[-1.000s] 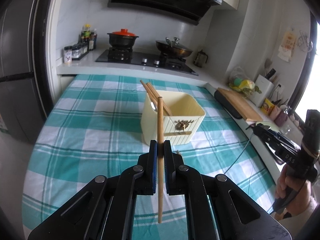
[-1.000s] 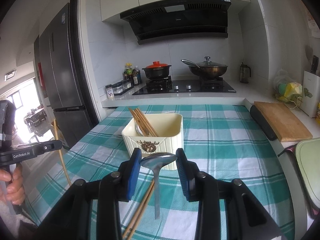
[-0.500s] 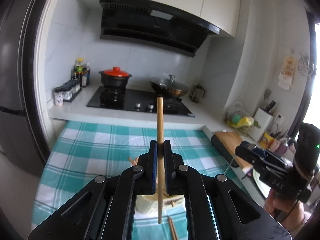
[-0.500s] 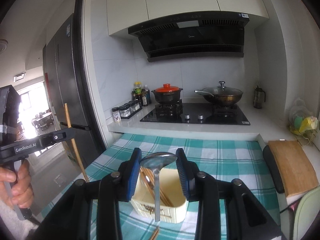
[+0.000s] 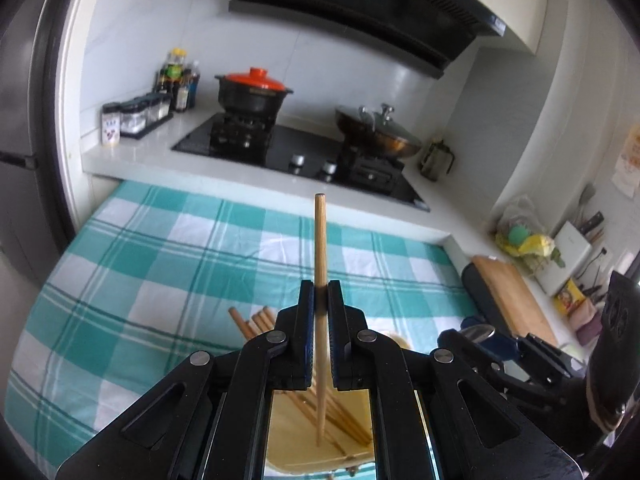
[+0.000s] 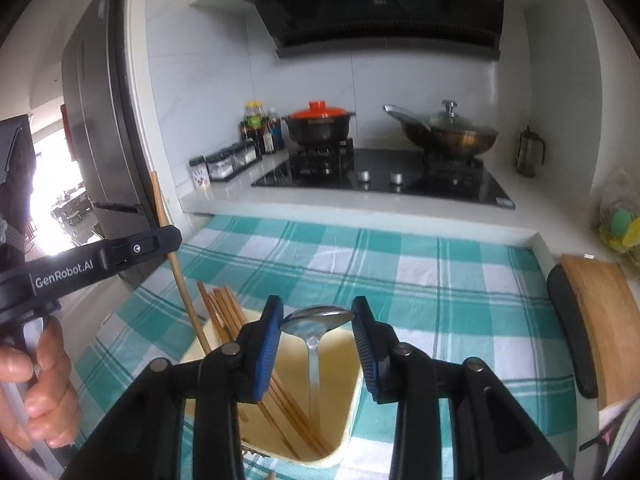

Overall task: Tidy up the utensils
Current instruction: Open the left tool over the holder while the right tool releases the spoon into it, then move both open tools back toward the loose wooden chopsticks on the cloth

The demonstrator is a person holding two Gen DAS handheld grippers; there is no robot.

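1. Two grippers, each loaded. The left gripper (image 5: 319,304) is pinching one wooden chopstick (image 5: 320,248) at mid-length. The stick stands near upright, and its lower end dips inside the mouth of the cream utensil holder (image 5: 352,458). Judged reason for the hold: a vertical stick drops straight in on release.
2. The right gripper (image 6: 316,322) grips one metal spoon (image 6: 316,318) by the bowl, pads against its two edges. The handle hangs down into the holder (image 6: 344,360). Same logic, I think: handle first, bowl up.
3. Both tools hover over the one holder, close together. From the right wrist view, the left gripper (image 6: 140,246) comes in from the left, its stick slanting down to the holder's near-left rim. Risk, by my reading: the two tools crowd each other at the opening.
4. Inside the holder: a bundle of chopsticks (image 6: 228,312) leaning toward the left corner. I count at least four ends; the exact number I cannot tell, as the fingers hide part of it.
5. Under the holder: one table with a teal-checked cloth (image 5: 168,248). What may be a chopstick end shows at the holder's foot; too hidden to be sure.
6. Farther right: one wooden cutting board (image 6: 596,320) on the counter.
7. Far back: one hob (image 6: 384,172) with two pots, a red-lidded pot (image 6: 320,120) and a glass-lidded wok (image 6: 452,132).
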